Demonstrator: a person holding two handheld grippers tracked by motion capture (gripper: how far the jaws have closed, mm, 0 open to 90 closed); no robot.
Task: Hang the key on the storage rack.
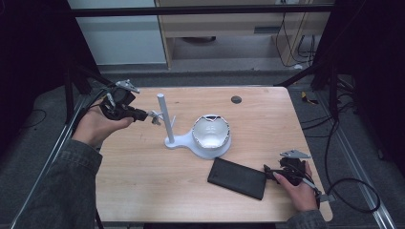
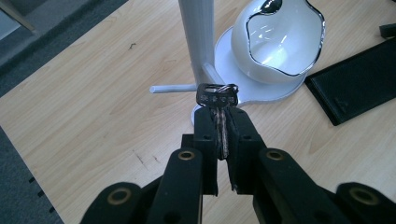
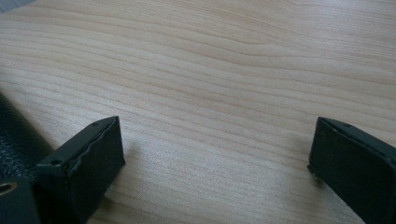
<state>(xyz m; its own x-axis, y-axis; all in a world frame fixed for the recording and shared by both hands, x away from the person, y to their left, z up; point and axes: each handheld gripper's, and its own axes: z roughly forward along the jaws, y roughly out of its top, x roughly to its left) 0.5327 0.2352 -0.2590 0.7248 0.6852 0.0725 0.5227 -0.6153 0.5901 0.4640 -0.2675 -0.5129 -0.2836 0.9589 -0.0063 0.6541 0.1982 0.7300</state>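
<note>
Keys [image 2: 218,94], two on one ring, are clenched in the left tool [image 2: 223,122]; the right tool [image 3: 212,154] gapes.

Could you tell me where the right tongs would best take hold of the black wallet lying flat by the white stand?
The black wallet lies flat, so I would grip across its short width near the end closest to the right tongs, coming from above with one jaw on each long edge. The open jaws look wide enough. The far end sits near the white stand, leaving less room there.
</note>
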